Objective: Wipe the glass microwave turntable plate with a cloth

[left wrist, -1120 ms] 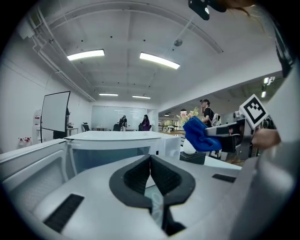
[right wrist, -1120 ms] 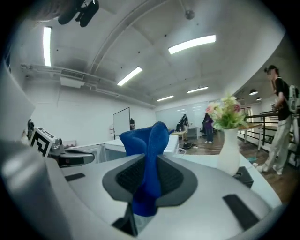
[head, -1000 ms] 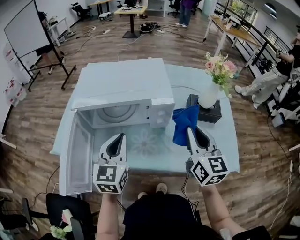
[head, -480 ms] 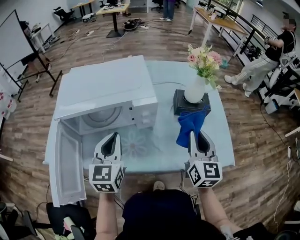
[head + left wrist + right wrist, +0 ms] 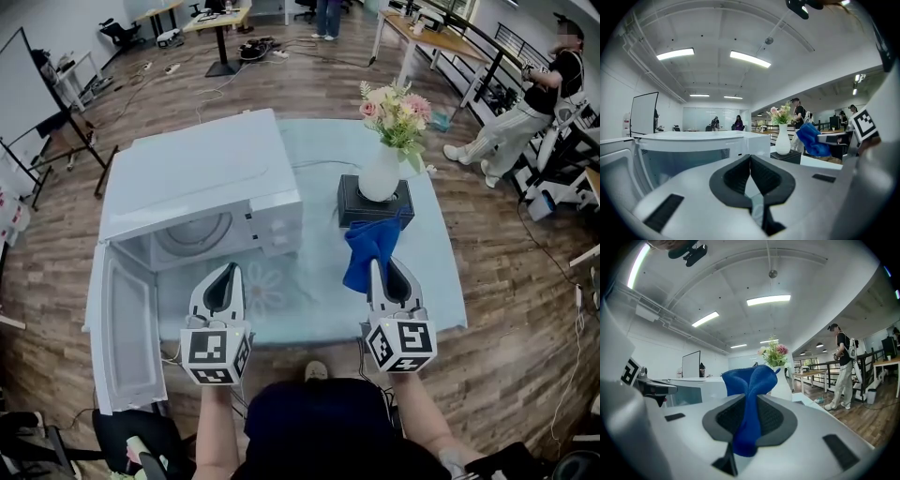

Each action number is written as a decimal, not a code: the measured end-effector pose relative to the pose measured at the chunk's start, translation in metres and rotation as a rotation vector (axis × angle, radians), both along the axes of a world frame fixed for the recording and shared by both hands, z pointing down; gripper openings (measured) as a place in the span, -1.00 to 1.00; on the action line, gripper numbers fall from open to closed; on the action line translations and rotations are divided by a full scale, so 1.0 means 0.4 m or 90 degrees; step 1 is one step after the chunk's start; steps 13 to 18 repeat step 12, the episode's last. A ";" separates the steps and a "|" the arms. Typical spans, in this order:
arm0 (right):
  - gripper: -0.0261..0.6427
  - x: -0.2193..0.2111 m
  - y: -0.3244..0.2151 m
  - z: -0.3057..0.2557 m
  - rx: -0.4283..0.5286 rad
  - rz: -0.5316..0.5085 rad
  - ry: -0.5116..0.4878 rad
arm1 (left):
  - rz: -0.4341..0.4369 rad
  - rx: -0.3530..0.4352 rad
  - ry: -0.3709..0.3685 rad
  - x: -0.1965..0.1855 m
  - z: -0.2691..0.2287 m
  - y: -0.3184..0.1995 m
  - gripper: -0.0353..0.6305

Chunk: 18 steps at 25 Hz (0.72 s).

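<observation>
The glass turntable plate [image 5: 195,233] appears as a pale round disc on the floor of the microwave [image 5: 202,169], which stands on the left half of the table [image 5: 427,281], its front facing the person. Its door [image 5: 122,328] is swung fully open over the table's left edge, so the cavity mouth is clear.

The left gripper [image 5: 228,269] points at the right part of that opening from just in front of it. Its jaws are pressed together with nothing between them, as the left gripper view [image 5: 750,161] shows.

The right gripper [image 5: 376,264] hangs over the near right part of the table, well to the right of the cavity. Its jaws are clenched on a blue cloth [image 5: 370,242], and the bunched free end stands up past the tips [image 5: 749,401].

So the plate lies ahead and to the left of the cloth, and the empty left gripper is the nearer of the two. Being round, the plate has no long axis to line up with. In my judgement wiping has not begun.

A flower-like pattern [image 5: 267,284] shows on the table before the microwave; I cannot tell what it is. Beyond the cloth, a white vase of flowers [image 5: 380,173] sits on a black box [image 5: 352,214].
</observation>
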State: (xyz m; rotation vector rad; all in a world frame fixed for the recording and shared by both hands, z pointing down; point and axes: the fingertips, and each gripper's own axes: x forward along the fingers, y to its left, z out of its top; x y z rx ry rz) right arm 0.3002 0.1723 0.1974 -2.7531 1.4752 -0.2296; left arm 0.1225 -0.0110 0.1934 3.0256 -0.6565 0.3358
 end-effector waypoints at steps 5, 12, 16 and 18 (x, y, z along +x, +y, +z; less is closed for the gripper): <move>-0.75 -0.012 -0.003 0.006 0.001 -0.009 0.000 | -0.010 -0.006 0.007 0.004 0.002 0.013 -0.88; -0.75 -0.020 -0.004 0.006 -0.001 -0.016 0.006 | -0.012 -0.003 0.011 0.008 0.002 0.028 -0.88; -0.75 -0.020 -0.004 0.006 -0.001 -0.016 0.006 | -0.012 -0.003 0.011 0.008 0.002 0.028 -0.88; -0.75 -0.020 -0.004 0.006 -0.001 -0.016 0.006 | -0.012 -0.003 0.011 0.008 0.002 0.028 -0.88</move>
